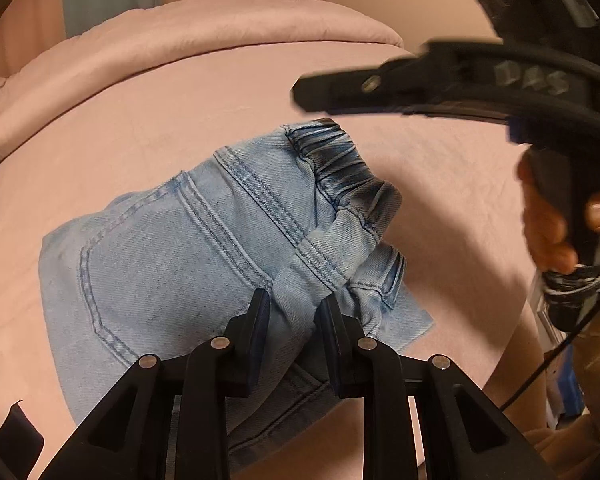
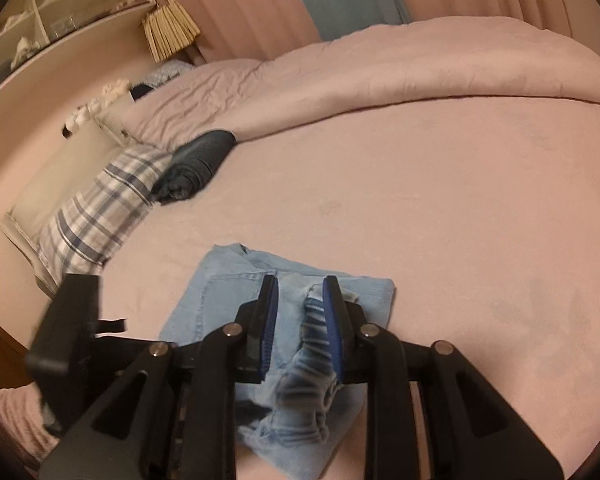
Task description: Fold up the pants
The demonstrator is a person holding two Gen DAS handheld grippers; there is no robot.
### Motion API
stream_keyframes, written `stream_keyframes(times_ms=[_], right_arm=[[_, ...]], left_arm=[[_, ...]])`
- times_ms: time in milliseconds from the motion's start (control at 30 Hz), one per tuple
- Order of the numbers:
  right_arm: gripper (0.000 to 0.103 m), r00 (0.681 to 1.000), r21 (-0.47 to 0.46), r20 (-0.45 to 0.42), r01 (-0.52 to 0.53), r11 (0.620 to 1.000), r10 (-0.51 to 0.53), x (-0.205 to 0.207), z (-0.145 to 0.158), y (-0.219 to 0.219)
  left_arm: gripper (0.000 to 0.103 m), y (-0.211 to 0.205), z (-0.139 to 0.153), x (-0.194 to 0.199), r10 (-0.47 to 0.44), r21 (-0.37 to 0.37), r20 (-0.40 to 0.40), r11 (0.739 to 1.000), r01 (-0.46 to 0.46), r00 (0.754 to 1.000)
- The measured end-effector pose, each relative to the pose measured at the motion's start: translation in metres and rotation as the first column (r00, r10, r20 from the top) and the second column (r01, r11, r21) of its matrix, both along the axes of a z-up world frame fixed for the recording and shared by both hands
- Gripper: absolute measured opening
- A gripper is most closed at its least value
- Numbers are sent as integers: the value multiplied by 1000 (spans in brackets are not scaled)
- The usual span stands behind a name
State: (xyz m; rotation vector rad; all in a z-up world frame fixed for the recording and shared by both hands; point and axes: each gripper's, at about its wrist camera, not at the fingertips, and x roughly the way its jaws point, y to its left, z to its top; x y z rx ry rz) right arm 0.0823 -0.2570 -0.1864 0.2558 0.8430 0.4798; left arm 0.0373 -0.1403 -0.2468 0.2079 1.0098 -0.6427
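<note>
Light blue denim pants lie folded in a compact bundle on the pink bed, elastic waistband on top. My left gripper has its fingers around a raised fold of the waistband. In the right wrist view the pants lie below my right gripper, whose jaws stand apart above the waistband, not closed on it. The right gripper also shows in the left wrist view, hovering above the pants.
A pink duvet is bunched along the far side of the bed. A plaid pillow and a rolled dark garment lie at the left. A white shelf unit stands beyond.
</note>
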Motion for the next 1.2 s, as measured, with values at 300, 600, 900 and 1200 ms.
stream_keyframes(times_ms=[300, 600, 900, 1200], right_arm=[[21, 998, -100, -56, -10, 995, 4, 10, -22, 4], [23, 995, -117, -102, 3, 993, -15, 19, -39, 9], [25, 994, -129, -108, 2, 992, -16, 18, -38, 11], [46, 988, -94, -147, 43, 995, -56, 22, -43, 1]], left_arm=[[23, 6, -3, -4, 11, -12, 5, 1000, -11, 1000], [23, 4, -3, -7, 23, 0, 3, 1000, -23, 1000], [23, 6, -2, -6, 41, -8, -13, 999, -41, 999], [23, 11, -5, -1, 49, -23, -28, 998, -50, 998]])
